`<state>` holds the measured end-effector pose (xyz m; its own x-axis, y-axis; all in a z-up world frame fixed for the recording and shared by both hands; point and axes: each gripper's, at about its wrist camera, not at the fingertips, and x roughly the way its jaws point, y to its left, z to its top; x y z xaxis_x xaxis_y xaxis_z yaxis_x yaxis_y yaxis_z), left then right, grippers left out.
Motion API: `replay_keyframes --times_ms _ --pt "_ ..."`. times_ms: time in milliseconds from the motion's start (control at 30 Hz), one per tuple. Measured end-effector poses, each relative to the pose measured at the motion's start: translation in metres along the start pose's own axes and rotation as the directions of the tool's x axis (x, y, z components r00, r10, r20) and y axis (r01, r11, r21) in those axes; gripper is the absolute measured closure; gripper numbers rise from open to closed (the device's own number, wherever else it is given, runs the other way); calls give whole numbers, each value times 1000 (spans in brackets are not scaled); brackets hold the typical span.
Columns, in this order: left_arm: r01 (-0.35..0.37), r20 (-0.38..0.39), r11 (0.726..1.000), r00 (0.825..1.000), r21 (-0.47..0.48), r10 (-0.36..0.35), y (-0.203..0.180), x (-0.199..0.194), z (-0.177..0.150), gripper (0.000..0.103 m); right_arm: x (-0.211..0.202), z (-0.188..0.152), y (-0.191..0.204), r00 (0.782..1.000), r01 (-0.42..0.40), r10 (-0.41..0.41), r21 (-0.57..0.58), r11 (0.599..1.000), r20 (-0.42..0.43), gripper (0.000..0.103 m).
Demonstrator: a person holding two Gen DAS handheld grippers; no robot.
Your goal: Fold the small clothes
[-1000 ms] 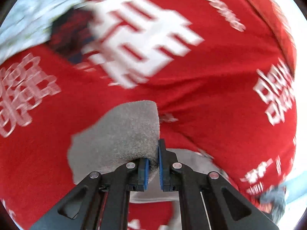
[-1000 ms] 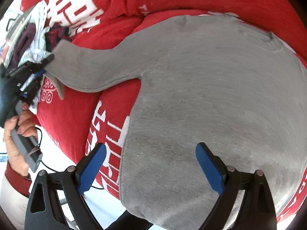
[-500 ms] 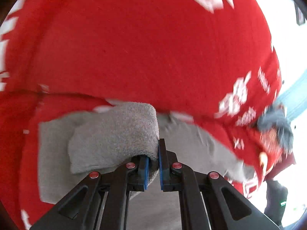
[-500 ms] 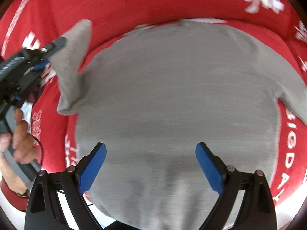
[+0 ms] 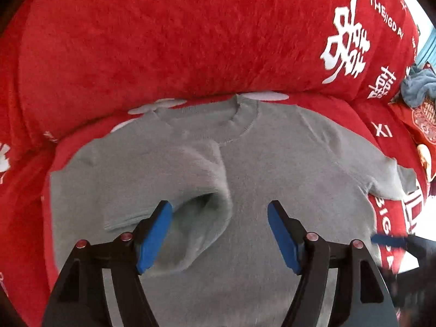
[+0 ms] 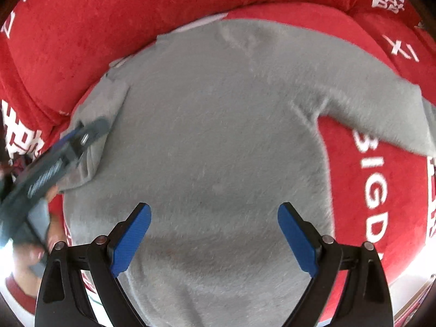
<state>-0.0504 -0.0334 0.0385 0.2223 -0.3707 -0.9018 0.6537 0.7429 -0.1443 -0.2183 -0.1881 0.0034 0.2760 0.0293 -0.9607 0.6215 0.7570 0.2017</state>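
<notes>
A small grey sweater (image 5: 272, 179) lies flat, neck away, on a red sofa cover (image 5: 163, 41), one sleeve (image 5: 169, 190) folded across its chest. The left gripper (image 5: 219, 234) hovers over that sleeve, jaws spread and empty. The right gripper (image 6: 214, 239) hangs above the hem, jaws spread too.

Open passage above flat grey sweater (image 5: 286, 169); folded sleeve (image 5: 190, 190) raised just beside left gripper (image 5: 219, 234). Red cushion (image 5: 190, 41) walling far edge. Blue cloth heap (image 5: 417, 87) at far right.

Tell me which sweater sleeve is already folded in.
The left sleeve: it lies doubled over the chest by the left gripper, while the right sleeve stretches outward.
</notes>
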Motion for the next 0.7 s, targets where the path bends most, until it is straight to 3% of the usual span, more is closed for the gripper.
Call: replay_keyframes --times_ms 67,167,300,400,433,500,533,600,633,667,700 --pt "-8 16 999 1000 -33 8 20 -23 -4 29 -8 8 9 999 10 -8 -48 999 40 8" --pt "-93 18 991 995 -96 95 63 -44 -13 29 -21 23 45 993 21 2 -193 981 119 8" --pt "-228 -68 966 973 -125 221 114 -47 -42 29 -17 32 125 982 72 19 -463 884 190 8" --pt "-273 -143 955 956 -120 255 134 -37 -64 29 14 28 192 968 198 -36 -672 714 247 8" --pt "-286 -166 952 949 -110 266 136 -32 -71 29 24 27 205 963 234 -57 -709 665 265 8" --pt "-307 -198 946 939 -105 282 140 -21 -81 29 49 19 230 943 324 -110 -783 531 315 9" --pt "-308 -199 944 939 -119 281 142 -18 -83 29 64 13 240 924 380 -149 -810 447 352 12" --pt "-321 -173 936 940 -148 295 139 -13 -78 29 85 8 247 878 477 -211 -816 326 429 20" --pt "-332 -164 929 937 -162 307 139 -10 -75 29 98 8 249 857 510 -242 -816 273 455 28" --pt "-348 -156 921 934 -175 323 138 -10 -72 29 104 9 249 847 524 -258 -814 251 465 50" --pt "-368 -148 911 927 -187 344 139 -9 -69 29 107 13 248 846 524 -266 -811 259 462 70"
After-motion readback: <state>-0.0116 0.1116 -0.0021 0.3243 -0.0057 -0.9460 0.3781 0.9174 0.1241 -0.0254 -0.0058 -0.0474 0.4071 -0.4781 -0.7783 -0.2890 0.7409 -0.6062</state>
